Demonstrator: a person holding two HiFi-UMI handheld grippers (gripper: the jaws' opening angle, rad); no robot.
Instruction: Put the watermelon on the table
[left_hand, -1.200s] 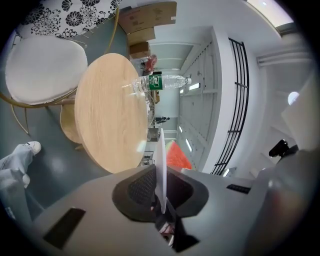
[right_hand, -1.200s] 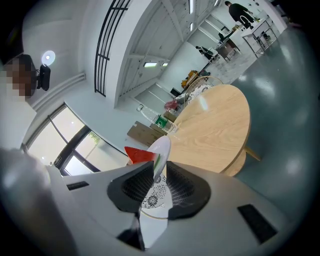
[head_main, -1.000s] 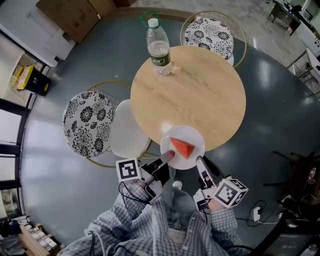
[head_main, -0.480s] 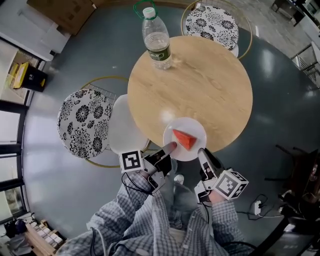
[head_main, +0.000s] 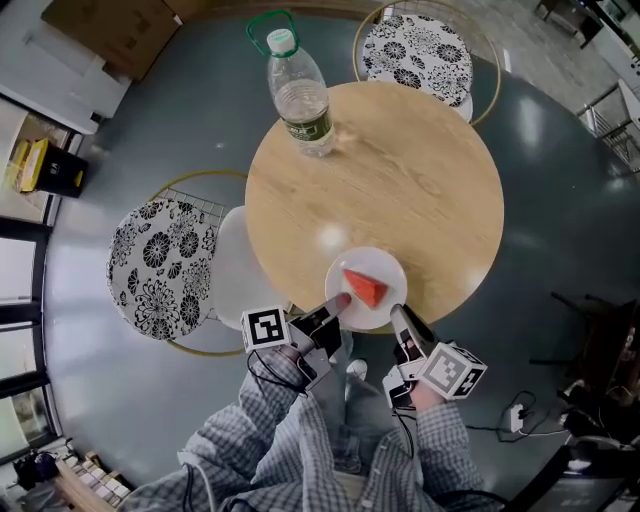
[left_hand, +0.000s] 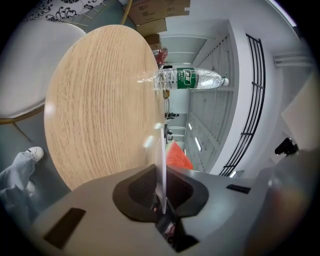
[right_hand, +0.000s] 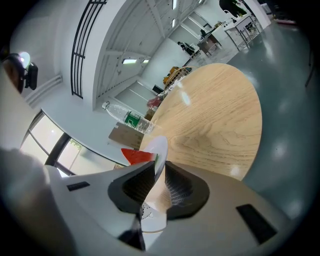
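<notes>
A red watermelon wedge (head_main: 366, 288) lies on a white plate (head_main: 386, 268) at the near edge of the round wooden table (head_main: 400, 180). My left gripper (head_main: 338, 302) is shut on the plate's near-left rim. My right gripper (head_main: 398, 316) grips the near-right rim, and its jaws are closing with the rim between them. In the left gripper view the thin plate rim (left_hand: 160, 165) runs edge-on between the pads, with the watermelon (left_hand: 177, 156) behind it. In the right gripper view the plate (right_hand: 159, 150) sits in the jaws beside the watermelon (right_hand: 137, 156).
A clear water bottle (head_main: 298, 95) with a green label stands at the table's far left. A chair with a black-and-white flowered cushion (head_main: 160, 268) and a white seat (head_main: 235, 265) is at the left, and another flowered chair (head_main: 415, 50) is at the far side.
Both grippers have come down and forward with the plate, which now lies further in over the table's near edge. The watermelon has stayed on the plate.
</notes>
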